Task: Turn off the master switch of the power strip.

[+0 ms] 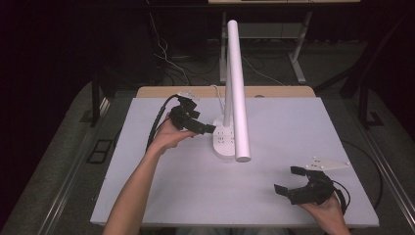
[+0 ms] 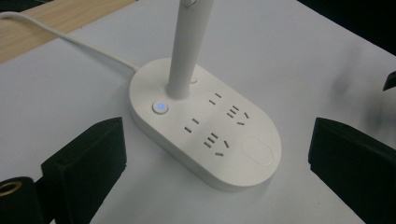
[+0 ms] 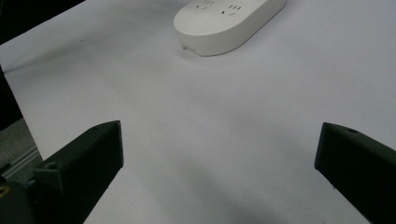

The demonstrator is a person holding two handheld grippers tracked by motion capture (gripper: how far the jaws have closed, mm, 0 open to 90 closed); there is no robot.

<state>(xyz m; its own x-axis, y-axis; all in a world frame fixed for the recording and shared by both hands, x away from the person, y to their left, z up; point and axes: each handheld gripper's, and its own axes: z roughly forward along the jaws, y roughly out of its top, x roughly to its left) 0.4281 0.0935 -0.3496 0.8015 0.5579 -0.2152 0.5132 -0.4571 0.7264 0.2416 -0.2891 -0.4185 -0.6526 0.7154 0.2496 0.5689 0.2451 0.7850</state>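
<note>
My left claw (image 1: pixel 208 128) hovered wide beside the lamp base (image 2: pixel 205 126), its blue button (image 2: pixel 160 107) lit; my right claw (image 1: pixel 288 181) sat wide over bare desk (image 1: pixel 195 186).

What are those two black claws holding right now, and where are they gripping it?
Nothing. The left gripper hovers open beside the white lamp base; the right gripper is open over the bare table.
</note>
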